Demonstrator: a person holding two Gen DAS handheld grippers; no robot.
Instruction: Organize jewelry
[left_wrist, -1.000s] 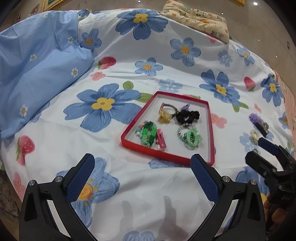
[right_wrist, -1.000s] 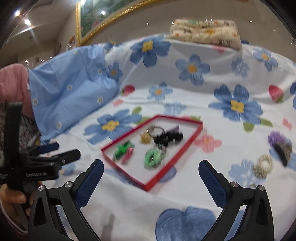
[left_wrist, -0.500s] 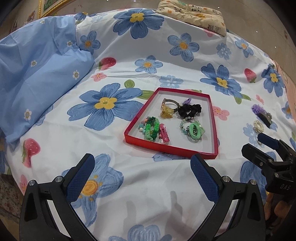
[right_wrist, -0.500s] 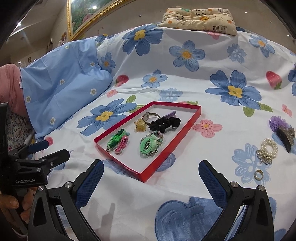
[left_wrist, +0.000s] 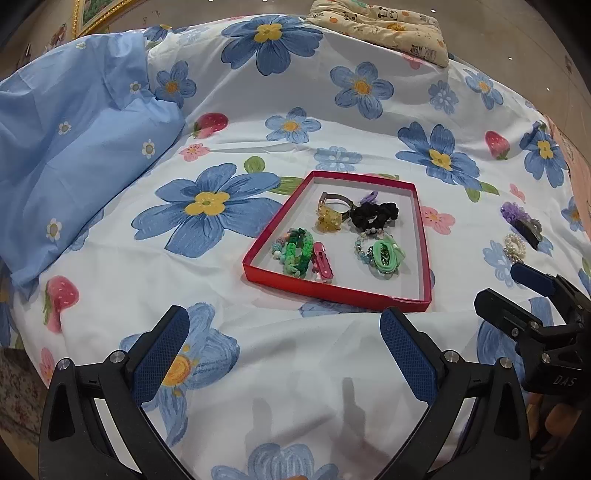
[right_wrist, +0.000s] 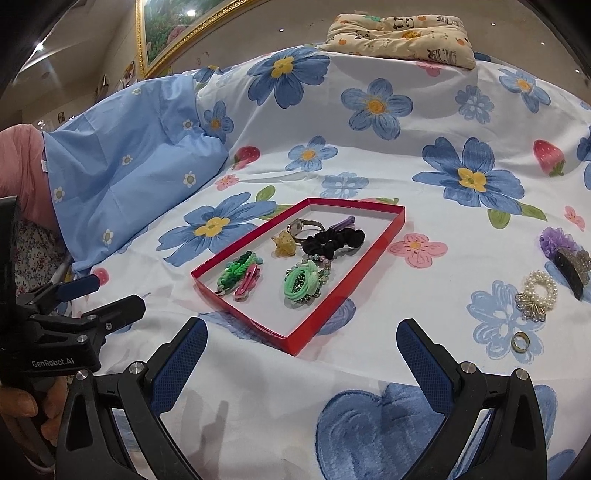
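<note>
Floral bedsheet (left_wrist: 295, 362), red tray (left_wrist: 334, 295) beyond parted jaws

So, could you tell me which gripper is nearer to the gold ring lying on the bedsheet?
Right. The gold ring lies just ahead of the right gripper, off its right-hand side. The left gripper sits further away, beyond the red tray on the opposite side.

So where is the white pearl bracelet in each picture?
Left wrist view: the pearl bracelet lies on the bedsheet at the far right, just below the purple hair clip.
Right wrist view: the pearl bracelet lies at the right, below the purple hair clip and above a small ring.
Shared landmark: the red tray, to the bracelet's left in both views.
</note>
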